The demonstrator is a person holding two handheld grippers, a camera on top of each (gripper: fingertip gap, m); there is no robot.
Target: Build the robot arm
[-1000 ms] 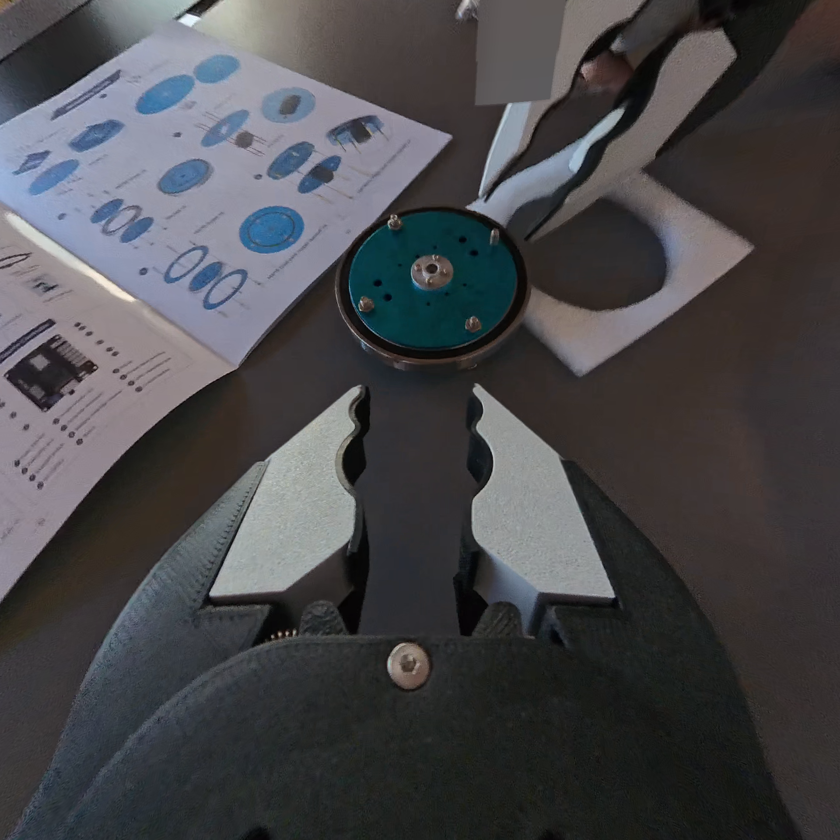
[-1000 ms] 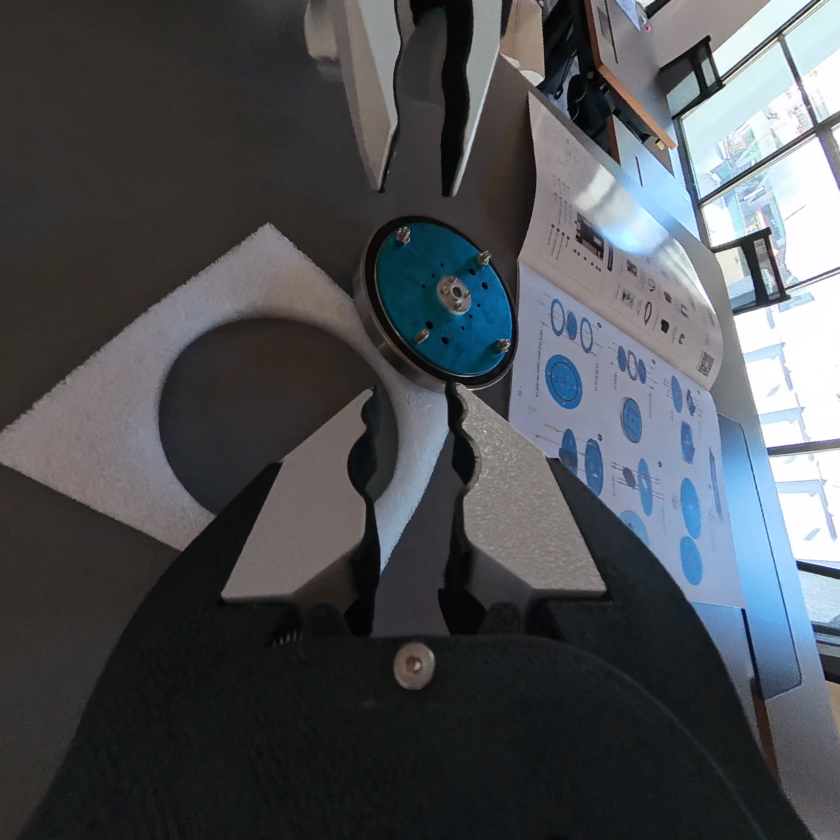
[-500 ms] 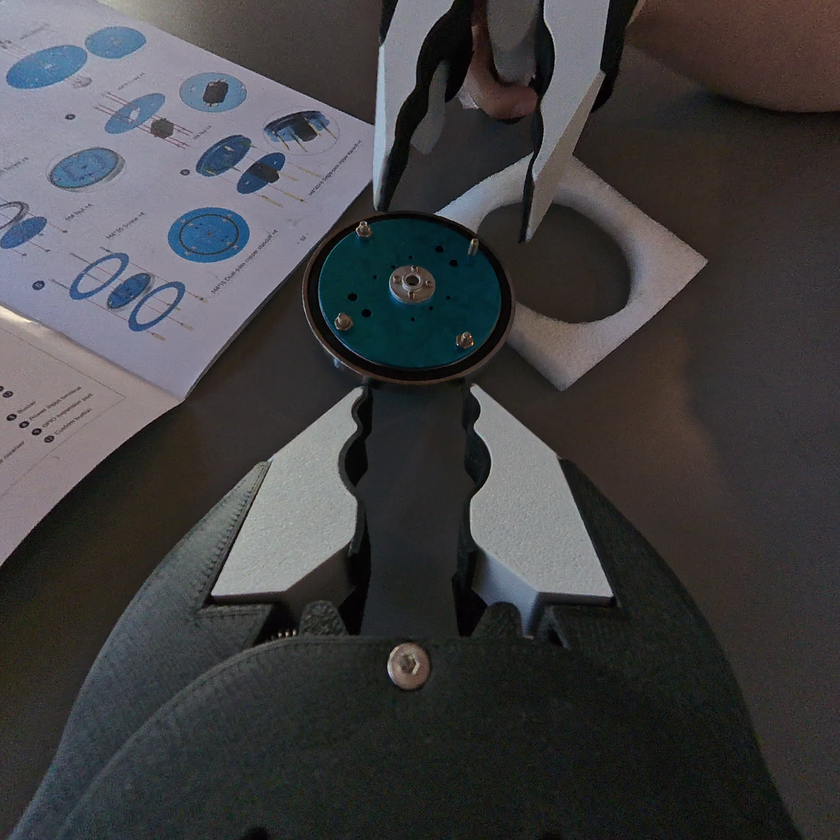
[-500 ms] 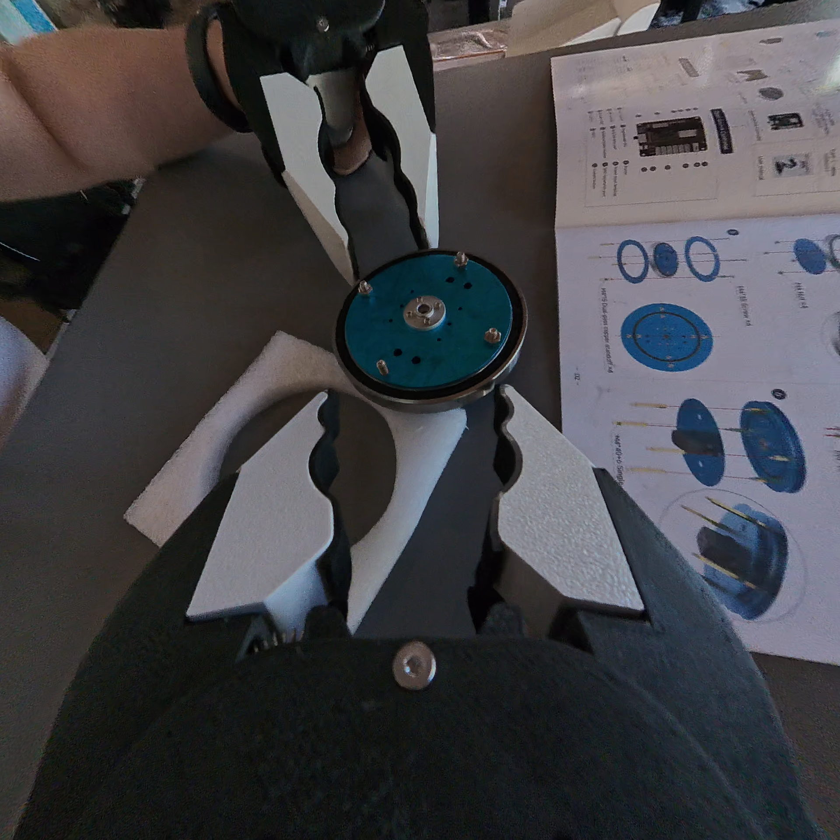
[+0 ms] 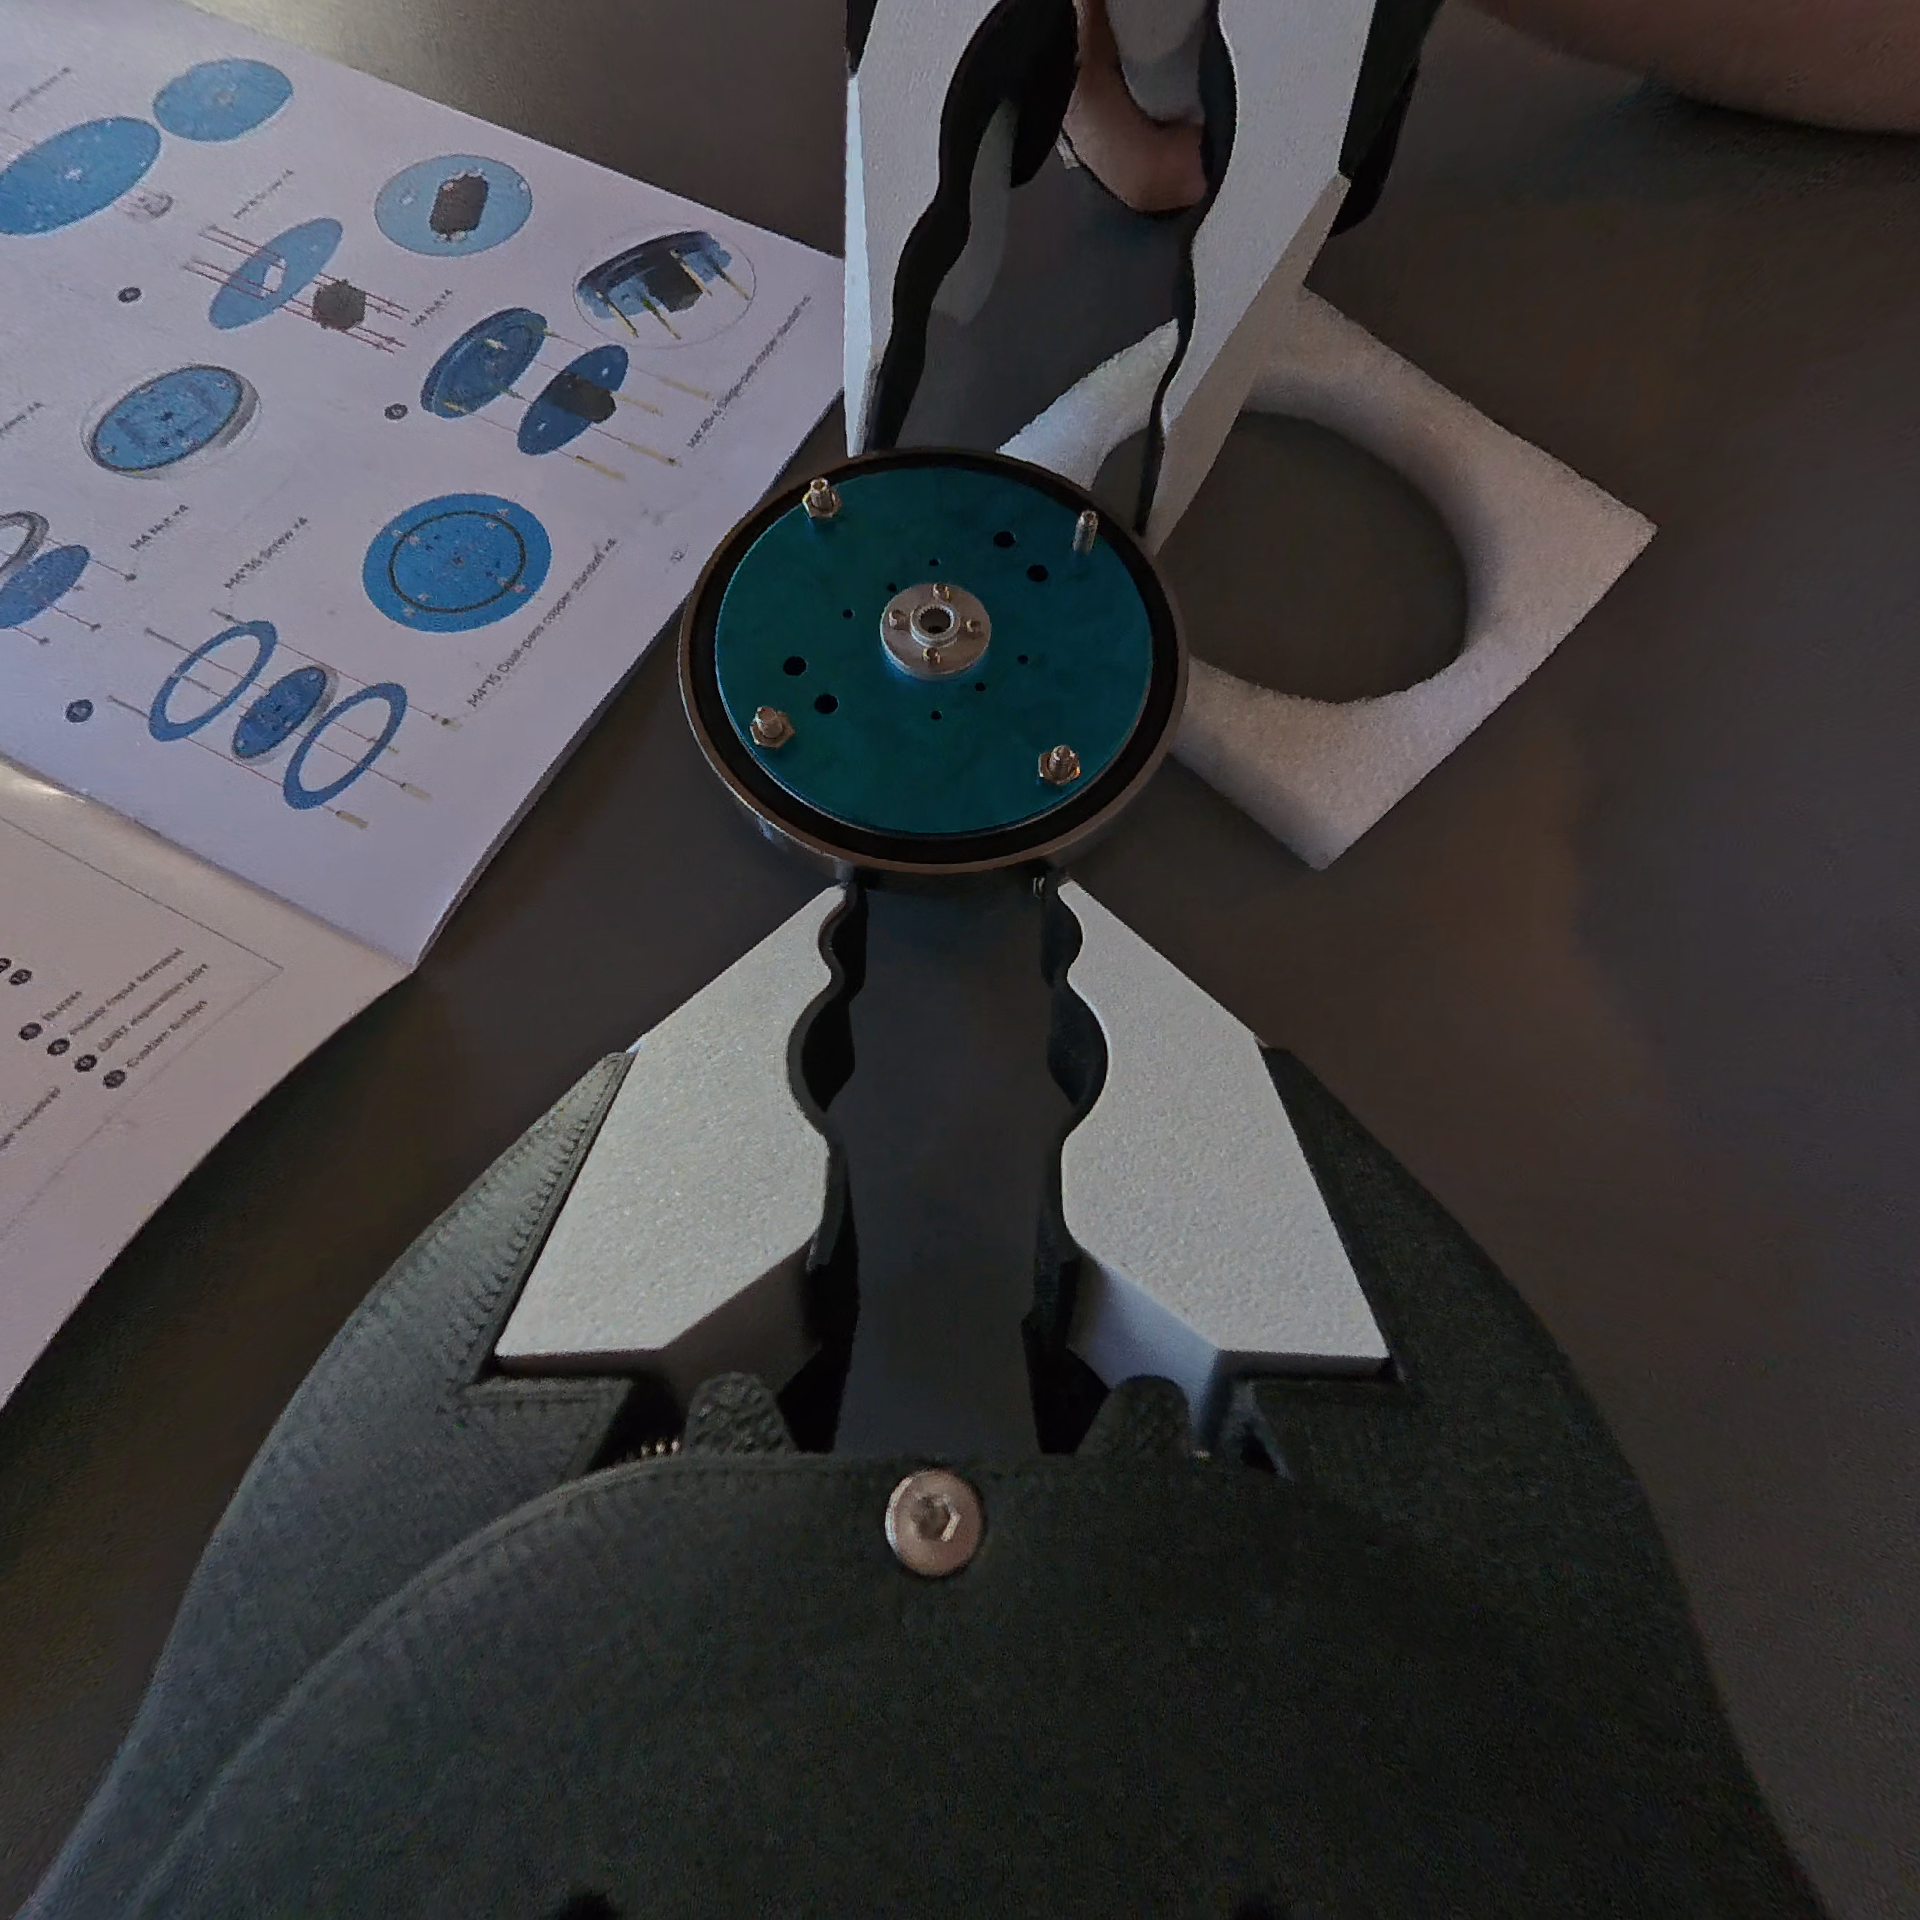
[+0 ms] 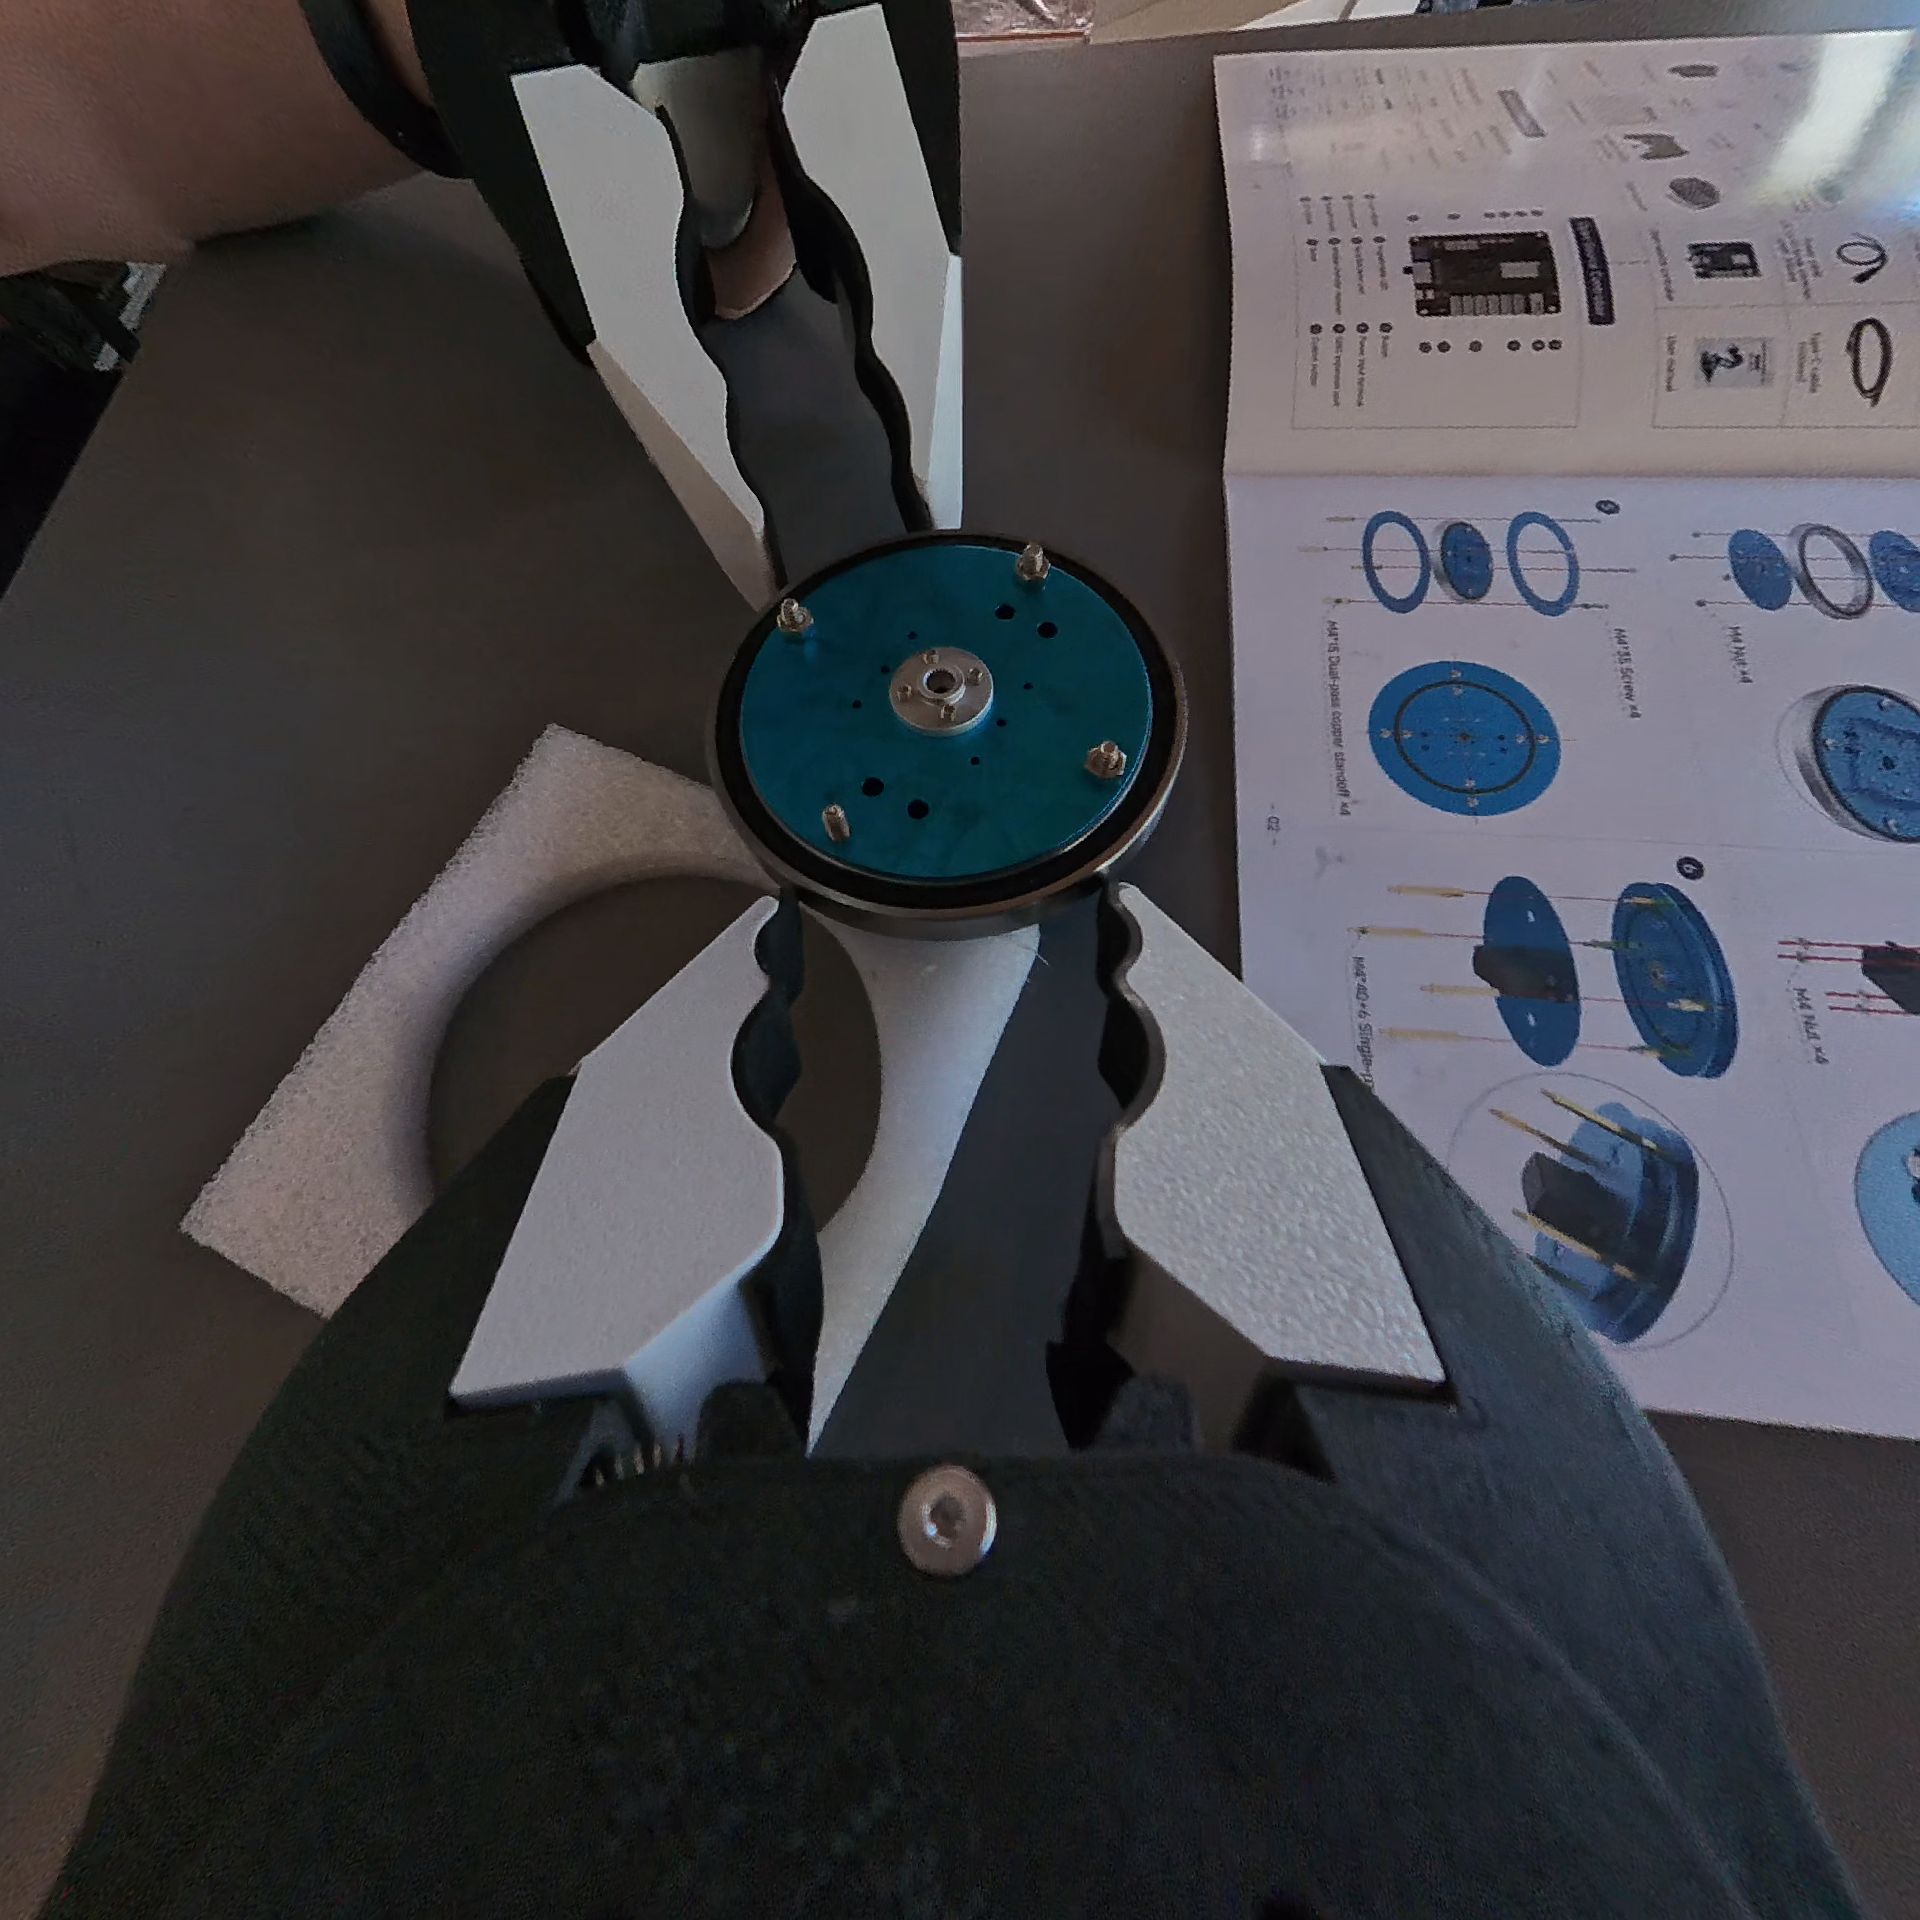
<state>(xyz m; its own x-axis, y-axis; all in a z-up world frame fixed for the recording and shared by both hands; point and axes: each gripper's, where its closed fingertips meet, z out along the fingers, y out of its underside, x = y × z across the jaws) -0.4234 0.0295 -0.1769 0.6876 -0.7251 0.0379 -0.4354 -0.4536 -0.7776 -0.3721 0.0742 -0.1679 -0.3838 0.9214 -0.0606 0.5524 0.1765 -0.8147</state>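
A round metal disc with a teal top plate (image 5: pixel 932 665), a silver centre hub and several threaded studs lies on the dark table. My left gripper (image 5: pixel 945 899) is open, its fingertips at the disc's near rim. My right gripper (image 6: pixel 948 912) is open too, its fingertips at the opposite rim, over a corner of the white foam. Each gripper shows across the disc in the other's view: the right one (image 5: pixel 1018 468) in the left wrist view, the left one (image 6: pixel 852 525) in the right wrist view. The disc (image 6: pixel 945 727) lies between them. Neither gripper holds anything.
A white foam square with a round cut-out (image 5: pixel 1351 790) lies beside the disc, partly under it (image 6: pixel 343 1174). An open instruction booklet (image 5: pixel 364 416) lies on the disc's other side (image 6: pixel 1558 727). A person's forearm (image 6: pixel 156 156) is behind the left gripper. Spacing between my two grippers at the tips: around 8 centimetres.
Both grippers have moved in until their tips reach the disc's rim. The right gripper has swung round to face the left one and opened wider.
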